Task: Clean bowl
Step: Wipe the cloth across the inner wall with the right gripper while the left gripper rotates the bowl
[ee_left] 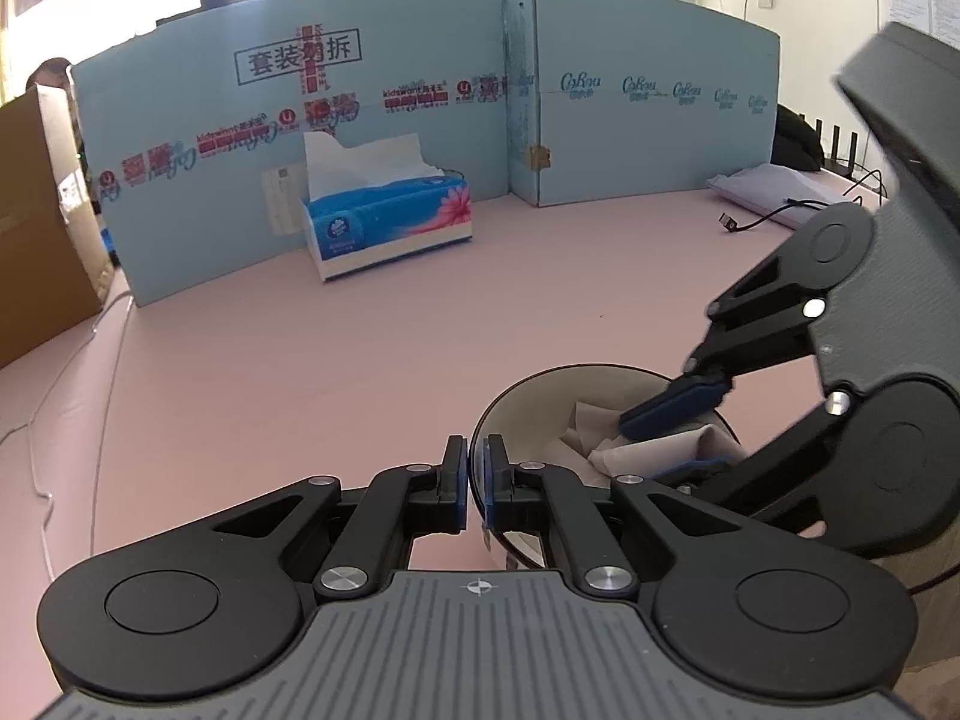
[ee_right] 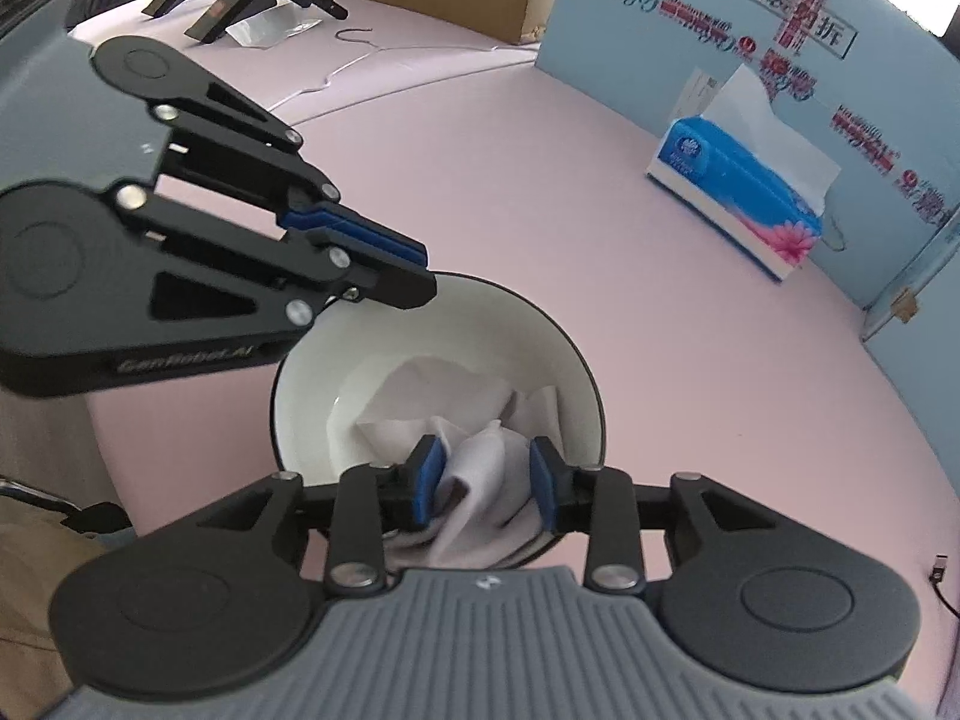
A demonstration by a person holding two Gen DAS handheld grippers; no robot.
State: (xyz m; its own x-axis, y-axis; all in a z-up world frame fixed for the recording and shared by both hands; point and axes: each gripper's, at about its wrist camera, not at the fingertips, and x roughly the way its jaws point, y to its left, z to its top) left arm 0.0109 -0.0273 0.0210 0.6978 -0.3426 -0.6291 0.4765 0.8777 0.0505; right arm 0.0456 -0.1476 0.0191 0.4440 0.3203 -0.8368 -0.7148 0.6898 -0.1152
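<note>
The pink table (ee_left: 360,360) spreads wide under me, walled at the back by blue cardboard (ee_left: 390,120), with a tissue box (ee_left: 390,222) standing against that wall, well apart from the work. Close in front of both my hands sits the bowl (ee_right: 312,372), upright on the table, dark outside and white inside.

My left claw (ee_left: 474,483) is clamped shut on the near rim of the bowl, one pad outside the wall and one inside, so I judge it is there only to steady the bowl. My right claw (ee_right: 486,483) reaches down into the bowl from the opposite side, and the crumpled tissue (ee_right: 480,456) lies directly between its two blue pads. The jaws stand partly apart; the pads flank the wad, but I see no firm pinch, and a fold of it drapes loosely below them.

So the tissue lies straight ahead of and beneath my right claw, bunched low against the near side of the bowl's floor, with its loose sheet spreading away toward the far wall. It has no clear long axis, being a heap. The right claw is plainly the nearer one to it; the left is pinned at the rim. Wiping looks to be under way, with the tissue slack at present.
</note>
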